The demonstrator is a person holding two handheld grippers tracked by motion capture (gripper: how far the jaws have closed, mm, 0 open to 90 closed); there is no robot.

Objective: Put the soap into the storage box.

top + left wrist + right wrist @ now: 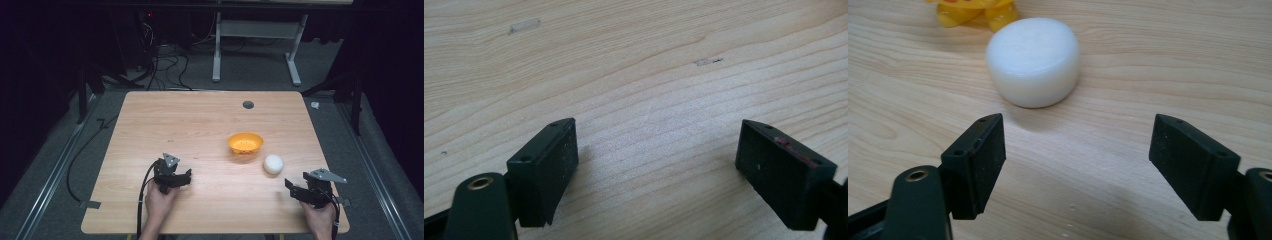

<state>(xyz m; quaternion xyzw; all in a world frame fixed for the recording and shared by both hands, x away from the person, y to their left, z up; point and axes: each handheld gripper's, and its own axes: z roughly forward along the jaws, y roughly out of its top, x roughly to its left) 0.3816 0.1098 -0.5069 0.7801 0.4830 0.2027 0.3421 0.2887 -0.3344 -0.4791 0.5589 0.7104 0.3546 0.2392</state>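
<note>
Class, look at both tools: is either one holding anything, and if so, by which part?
Nothing is held. The left tool and right tool are both open over bare table; the white puck lies untouched ahead of the right one.

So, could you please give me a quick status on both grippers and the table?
Left gripper open, empty, over bare table. Right gripper open, facing white puck. Orange bowl just beyond puck. Nothing in the way.

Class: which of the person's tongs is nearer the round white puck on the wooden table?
Right. The right tongs sit just beside the round white puck; the left tongs rest farther away.
</note>
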